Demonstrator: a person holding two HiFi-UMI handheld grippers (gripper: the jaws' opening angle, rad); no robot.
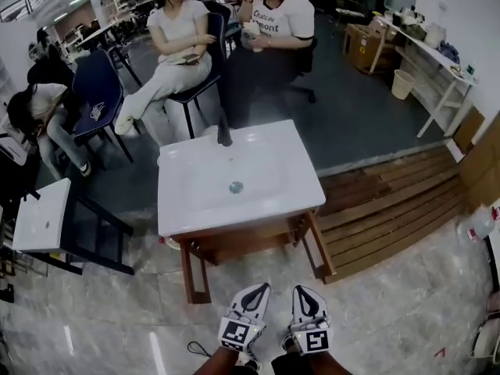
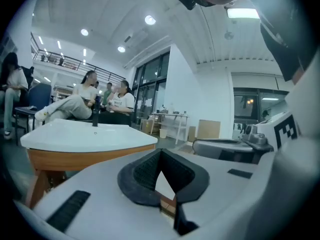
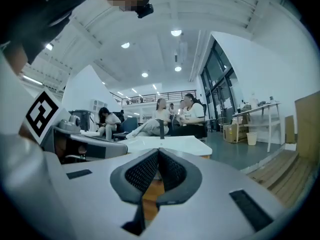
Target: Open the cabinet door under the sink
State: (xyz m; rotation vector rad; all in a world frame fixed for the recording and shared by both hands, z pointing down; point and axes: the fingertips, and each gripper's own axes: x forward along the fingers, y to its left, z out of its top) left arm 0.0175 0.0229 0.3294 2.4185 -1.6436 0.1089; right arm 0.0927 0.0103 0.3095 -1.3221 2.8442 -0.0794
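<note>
Cabinet doors [image 1: 320,248] under the sink [image 1: 187,209] look already swung open, job seemingly done, as my left claw [image 1: 256,289] and right claw [image 1: 306,291] hang closed, empty.

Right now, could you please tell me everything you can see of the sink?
The sink is a white, glossy rectangular basin with a round metal drain at its middle and a dark tap upright at its far edge. It sits on a brown wooden cabinet. At the near corners two wooden panels stick out toward the viewer, seemingly doors swung open. It stands on the pale floor; nothing else touches it.
</note>
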